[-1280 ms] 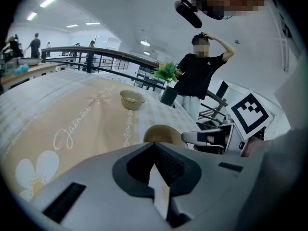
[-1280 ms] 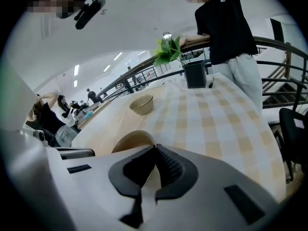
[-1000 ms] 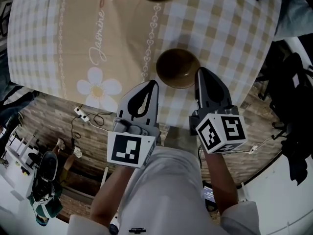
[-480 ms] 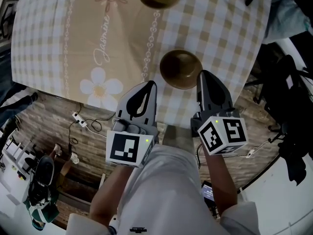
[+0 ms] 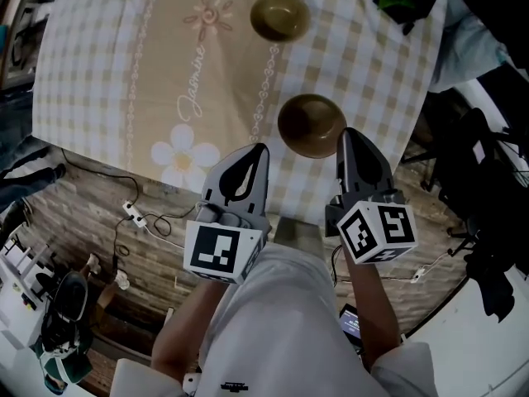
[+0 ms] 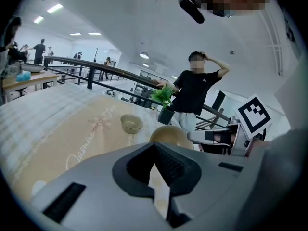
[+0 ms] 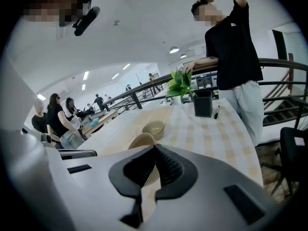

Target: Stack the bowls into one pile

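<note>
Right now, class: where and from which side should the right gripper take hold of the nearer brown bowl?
Grip the nearer brown bowl by its rim, at the edge closest to the right gripper, coming in from the near side. It sits upright, mouth open, so one jaw can probably go inside the thin wall and one outside. The jaws are shut, so open them first.

I see a table (image 5: 107, 64) under a checked cloth with a beige flower strip. It stands on a brown plank floor (image 5: 91, 230), where a white cable (image 5: 134, 212) lies at the near left. Far behind runs a dark railing (image 6: 96, 67). Strip lamps (image 6: 54, 7) shine on the white ceiling. A green plant (image 7: 182, 84) stands at the far edge of the table.
</note>
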`<control>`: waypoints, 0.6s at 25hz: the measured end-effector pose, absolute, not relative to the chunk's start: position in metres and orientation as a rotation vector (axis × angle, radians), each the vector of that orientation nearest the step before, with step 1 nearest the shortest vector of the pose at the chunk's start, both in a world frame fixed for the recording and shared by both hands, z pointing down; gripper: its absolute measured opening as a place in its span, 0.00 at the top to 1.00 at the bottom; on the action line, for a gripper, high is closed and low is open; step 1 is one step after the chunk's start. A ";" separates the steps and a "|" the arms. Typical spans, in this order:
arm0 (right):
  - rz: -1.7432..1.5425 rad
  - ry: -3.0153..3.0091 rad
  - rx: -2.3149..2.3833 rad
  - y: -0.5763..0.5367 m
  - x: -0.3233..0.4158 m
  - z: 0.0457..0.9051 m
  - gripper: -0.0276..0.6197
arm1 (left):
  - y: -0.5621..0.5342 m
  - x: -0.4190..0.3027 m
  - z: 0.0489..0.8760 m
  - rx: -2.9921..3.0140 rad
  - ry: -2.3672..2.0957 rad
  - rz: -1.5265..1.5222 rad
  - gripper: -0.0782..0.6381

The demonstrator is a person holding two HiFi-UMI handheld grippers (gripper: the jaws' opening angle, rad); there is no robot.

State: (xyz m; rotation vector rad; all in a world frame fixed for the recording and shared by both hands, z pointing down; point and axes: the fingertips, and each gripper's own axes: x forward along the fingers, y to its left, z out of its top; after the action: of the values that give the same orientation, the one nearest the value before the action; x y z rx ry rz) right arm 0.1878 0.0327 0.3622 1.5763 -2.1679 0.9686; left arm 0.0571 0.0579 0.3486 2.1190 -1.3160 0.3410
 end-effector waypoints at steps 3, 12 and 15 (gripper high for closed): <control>0.947 -2.185 1.582 0.022 0.183 0.351 0.90 | 0.055 0.051 0.342 2.134 -1.291 0.389 0.87; 0.933 -2.183 1.636 -0.014 0.168 0.328 0.90 | 0.019 0.034 0.320 2.160 -1.281 0.384 0.87; 0.935 -2.178 1.660 -0.030 0.164 0.325 0.90 | 0.001 0.029 0.316 2.165 -1.283 0.368 0.87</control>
State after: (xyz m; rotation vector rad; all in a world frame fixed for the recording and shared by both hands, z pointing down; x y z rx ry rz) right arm 0.1641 -0.0304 0.3246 1.6598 -2.1783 0.9348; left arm 0.0287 0.0010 0.3158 2.1650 -1.2826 0.3684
